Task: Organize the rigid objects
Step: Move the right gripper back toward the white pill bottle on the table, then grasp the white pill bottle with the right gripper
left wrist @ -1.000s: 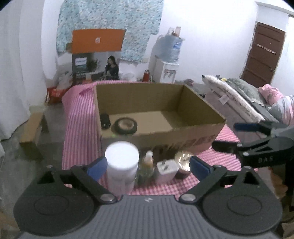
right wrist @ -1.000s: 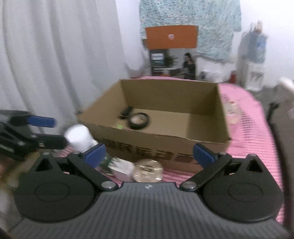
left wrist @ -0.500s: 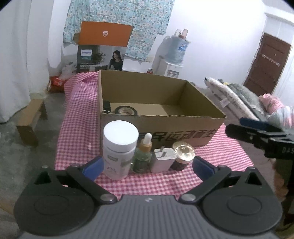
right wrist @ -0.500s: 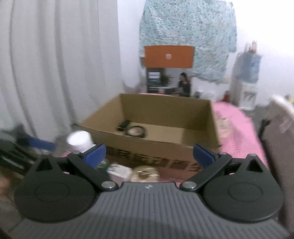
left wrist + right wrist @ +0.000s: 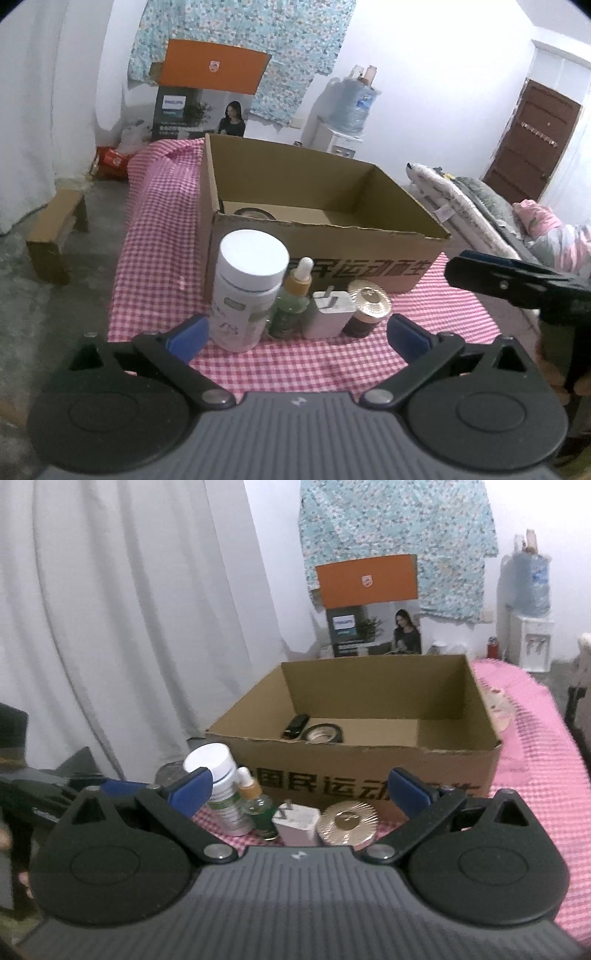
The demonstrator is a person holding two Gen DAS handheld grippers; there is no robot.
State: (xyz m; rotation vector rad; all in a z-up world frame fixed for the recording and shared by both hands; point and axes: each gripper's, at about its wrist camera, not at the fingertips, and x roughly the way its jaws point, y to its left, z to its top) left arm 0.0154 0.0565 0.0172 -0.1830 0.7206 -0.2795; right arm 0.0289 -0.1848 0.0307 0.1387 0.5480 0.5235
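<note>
Both our left gripper (image 5: pixel 295 334) and right gripper (image 5: pixel 299 788) gape wide, empty; the white bottle (image 5: pixel 249 288) at 11 o'clock looks rigid, slick: grip below cap

Both grippers (image 5: pixel 297 338) lower, nearer bottles (image 5: pixel 251 291).

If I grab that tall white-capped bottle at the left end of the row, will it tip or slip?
The white-capped bottle stands tallest in the row, so a high push would probably tip it. Its smooth round wall may slip; grip mid-body. The dropper bottle stands very close beside it and could get knocked.
</note>
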